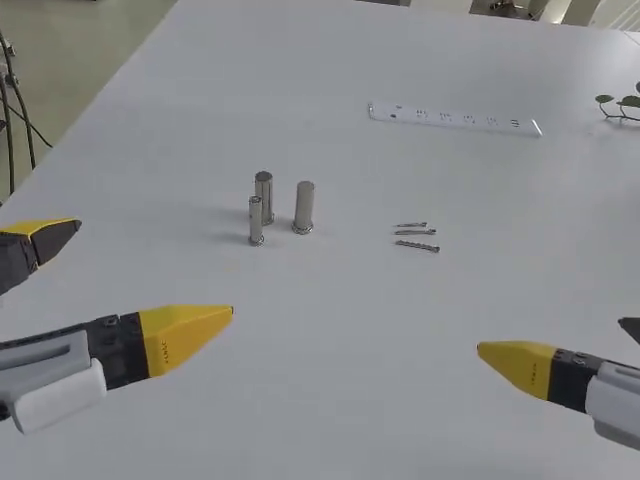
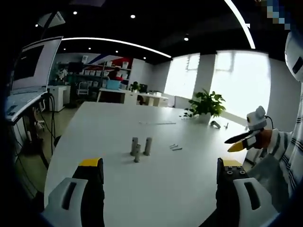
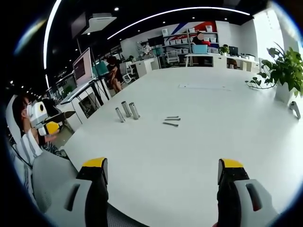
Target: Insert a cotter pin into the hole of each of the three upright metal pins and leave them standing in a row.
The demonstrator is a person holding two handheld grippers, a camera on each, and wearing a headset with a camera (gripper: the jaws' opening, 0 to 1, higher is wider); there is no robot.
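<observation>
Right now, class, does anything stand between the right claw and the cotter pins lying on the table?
Nothing visible does. The open right claw faces bare table, with the three cotter pins lying ahead. The upright metal pins stand to one side, off that path.

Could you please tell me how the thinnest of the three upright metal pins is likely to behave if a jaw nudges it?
The thinnest pin stands tall on a narrow base, so it would probably tip easily. It looks like polished metal: likely rigid, slippery, and once down apt to roll on the smooth table.
</observation>
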